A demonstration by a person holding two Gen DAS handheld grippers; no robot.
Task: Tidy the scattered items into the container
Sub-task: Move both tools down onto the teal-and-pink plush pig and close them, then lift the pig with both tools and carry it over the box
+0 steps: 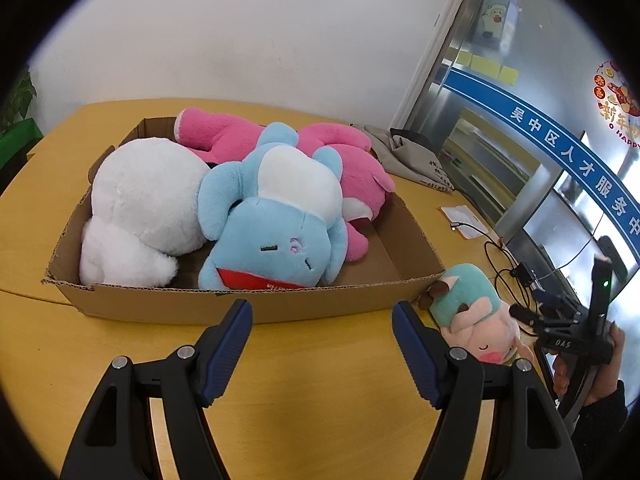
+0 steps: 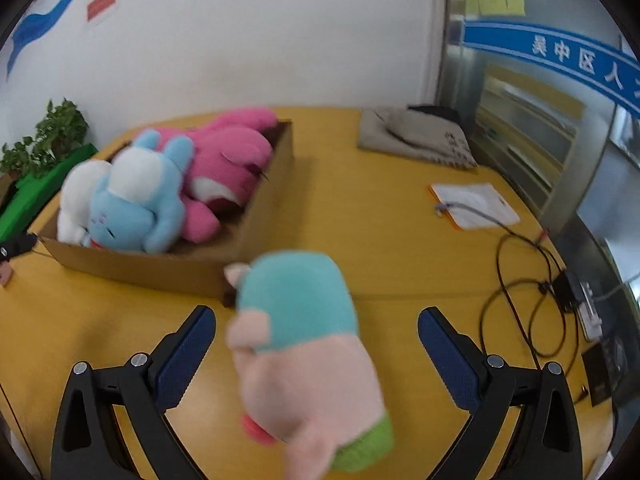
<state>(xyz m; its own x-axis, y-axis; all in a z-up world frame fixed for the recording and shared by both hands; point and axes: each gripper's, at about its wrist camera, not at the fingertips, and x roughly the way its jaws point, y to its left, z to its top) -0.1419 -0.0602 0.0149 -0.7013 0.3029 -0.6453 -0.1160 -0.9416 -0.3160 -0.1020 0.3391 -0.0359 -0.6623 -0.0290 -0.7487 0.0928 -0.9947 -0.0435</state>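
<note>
A cardboard box (image 1: 248, 304) on the yellow table holds a white plush (image 1: 140, 200), a blue plush (image 1: 272, 232) and a pink plush (image 1: 352, 172). A small pink pig plush with a teal hood (image 1: 468, 304) lies on the table by the box's right front corner. My left gripper (image 1: 320, 308) hovers open in front of the box with nothing between its fingers. In the right wrist view, my right gripper (image 2: 316, 314) is open around the pig plush (image 2: 304, 344), with a gap at each pad. The box (image 2: 160, 268) sits to its left.
A grey cloth bag (image 2: 416, 136) lies at the table's far side. A white card (image 2: 476, 204), black cables (image 2: 516, 300) and an adapter (image 2: 568, 288) lie to the right, near a monitor (image 1: 576, 216). A potted plant (image 2: 48, 136) stands far left.
</note>
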